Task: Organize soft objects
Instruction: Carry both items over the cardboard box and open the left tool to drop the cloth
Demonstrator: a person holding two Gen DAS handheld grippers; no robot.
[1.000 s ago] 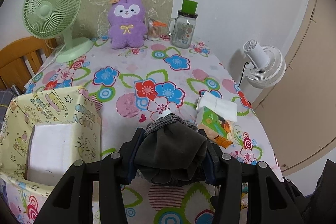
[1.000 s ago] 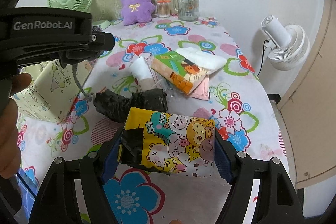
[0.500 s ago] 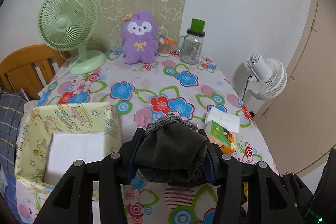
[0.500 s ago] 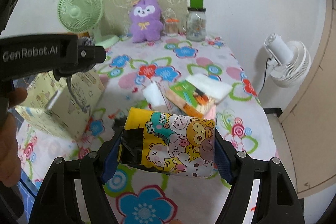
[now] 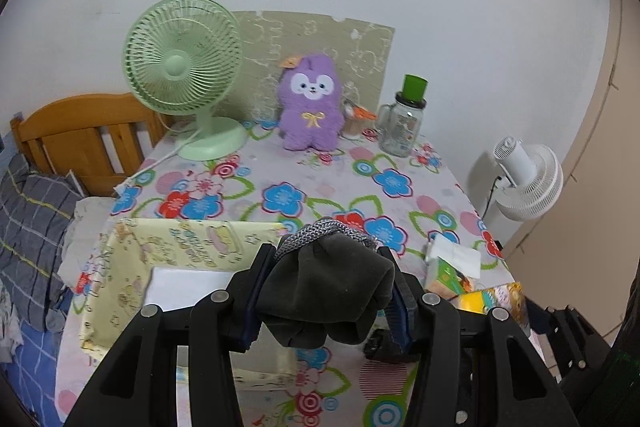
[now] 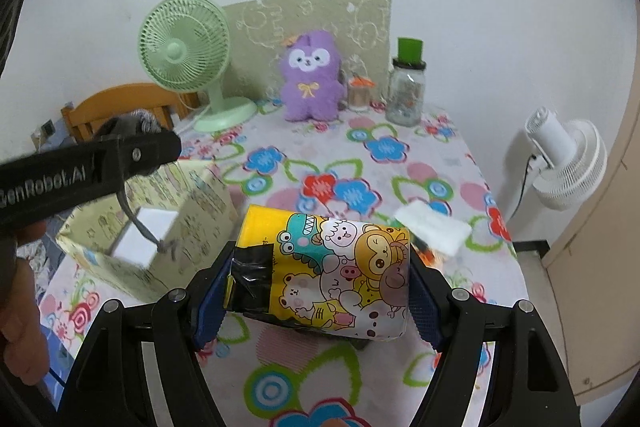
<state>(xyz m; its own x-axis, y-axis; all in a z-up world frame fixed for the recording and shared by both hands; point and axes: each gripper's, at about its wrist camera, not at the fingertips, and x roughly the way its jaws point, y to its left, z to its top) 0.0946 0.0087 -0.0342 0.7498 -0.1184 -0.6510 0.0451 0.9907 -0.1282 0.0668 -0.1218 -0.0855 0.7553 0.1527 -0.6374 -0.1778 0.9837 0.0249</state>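
- Now your left claw (image 5: 326, 291) clamps the dark sock (image 5: 328, 291); carry it over the yellow box (image 5: 132, 247) before letting go.
- Your right claw (image 6: 320, 281) squeezes the cartoon pack (image 6: 332, 267); hold it level.

A bunched dark grey sock (image 5: 326, 293) with a knitted lighter cuff is pinched in the left tongs (image 5: 325, 291) above a pale yellow patterned box (image 5: 188, 239), while a yellow cartoon-animal pack (image 6: 326, 269) is clamped crosswise in the right tongs (image 6: 320, 283) over the floral worktop (image 5: 280, 195).
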